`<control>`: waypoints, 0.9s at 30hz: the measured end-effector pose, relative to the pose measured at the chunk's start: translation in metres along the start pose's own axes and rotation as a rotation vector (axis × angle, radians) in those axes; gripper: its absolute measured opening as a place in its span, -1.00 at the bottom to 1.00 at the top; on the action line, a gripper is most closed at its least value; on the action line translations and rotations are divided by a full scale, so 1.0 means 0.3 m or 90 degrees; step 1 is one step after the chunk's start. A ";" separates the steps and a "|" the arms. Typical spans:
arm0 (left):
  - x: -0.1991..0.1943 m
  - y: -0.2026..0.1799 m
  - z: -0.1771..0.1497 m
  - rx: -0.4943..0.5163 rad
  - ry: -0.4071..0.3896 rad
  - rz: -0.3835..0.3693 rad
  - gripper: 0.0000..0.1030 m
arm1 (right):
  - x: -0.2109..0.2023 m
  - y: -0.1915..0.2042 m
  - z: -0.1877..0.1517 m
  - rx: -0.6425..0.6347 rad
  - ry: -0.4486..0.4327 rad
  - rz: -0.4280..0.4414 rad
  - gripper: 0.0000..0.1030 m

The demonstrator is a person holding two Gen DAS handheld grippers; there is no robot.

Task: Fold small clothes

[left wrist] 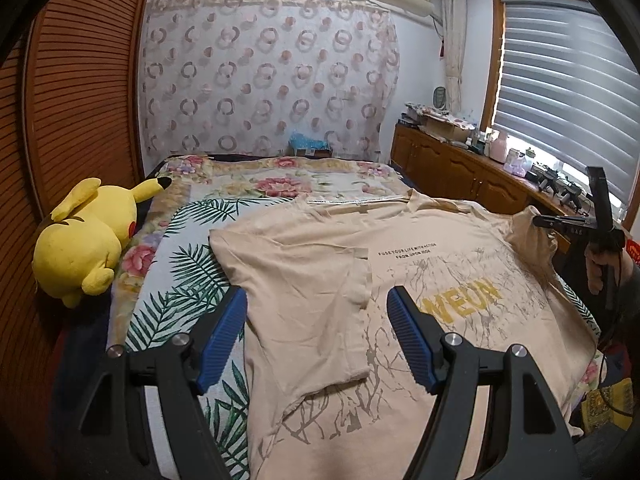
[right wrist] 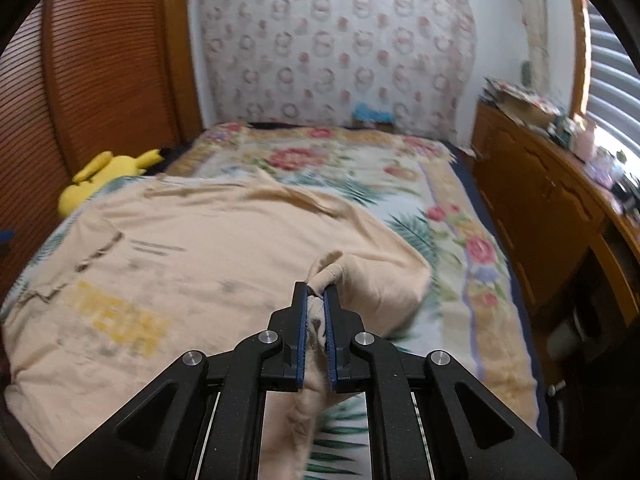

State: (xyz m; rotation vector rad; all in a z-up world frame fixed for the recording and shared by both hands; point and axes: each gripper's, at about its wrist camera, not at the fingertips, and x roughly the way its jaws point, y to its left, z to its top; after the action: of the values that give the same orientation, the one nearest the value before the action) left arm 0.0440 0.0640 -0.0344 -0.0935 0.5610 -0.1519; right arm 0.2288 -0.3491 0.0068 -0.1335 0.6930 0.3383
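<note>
- The beige T-shirt (left wrist: 400,280) lay spread on the bed (left wrist: 192,264), left side already folded inward.
- The right hand-held gripper (right wrist: 316,292) pinched its right sleeve, apparently to fold it.
- The left hand-held gripper (left wrist: 316,308) hovered wide open, empty.

yellow plush toy (left wrist: 86,240), floral bedspread (left wrist: 276,184), wooden cabinet (left wrist: 452,160)

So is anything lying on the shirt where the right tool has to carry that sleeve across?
Nothing visible does. The right tool is shut on the sleeve, and the shirt front is bare of loose things. The left tool hangs open over the already folded left side, which may crowd the fold.
</note>
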 end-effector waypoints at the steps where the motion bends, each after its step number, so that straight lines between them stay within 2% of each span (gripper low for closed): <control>1: 0.000 0.000 0.000 0.000 0.001 0.000 0.41 | -0.001 0.027 0.009 -0.009 -0.004 0.006 -0.90; 8: 0.000 -0.028 -0.016 0.004 0.009 -0.008 0.41 | 0.050 0.231 0.024 -0.049 0.014 0.087 -0.89; 9: 0.002 -0.032 -0.018 0.004 0.011 -0.009 0.41 | 0.059 0.246 0.019 -0.049 0.019 0.094 -0.85; 10: 0.003 -0.036 -0.020 0.005 0.013 -0.010 0.41 | 0.069 0.262 0.014 -0.051 0.025 0.095 -0.67; 12: 0.005 -0.044 -0.027 0.005 0.015 -0.012 0.41 | 0.084 0.285 0.003 -0.059 0.032 0.085 -0.47; 13: 0.007 -0.047 -0.030 0.004 0.016 -0.014 0.41 | 0.085 0.291 -0.002 -0.060 0.032 0.083 -0.46; 19: 0.021 -0.057 -0.045 0.000 0.023 -0.021 0.41 | 0.052 0.220 -0.004 -0.040 0.017 0.051 -0.30; 23: 0.030 -0.067 -0.053 0.000 0.029 -0.028 0.41 | 0.062 0.136 -0.025 -0.023 0.036 0.009 -0.29; 27: 0.037 -0.066 -0.057 0.002 0.033 -0.031 0.41 | 0.095 0.076 -0.065 0.000 0.063 -0.008 -0.29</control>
State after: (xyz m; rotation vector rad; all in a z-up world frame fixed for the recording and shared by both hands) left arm 0.0416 0.0418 -0.0521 -0.1005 0.6108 -0.2037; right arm 0.2296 -0.3247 -0.0268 -0.1558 0.7894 0.3218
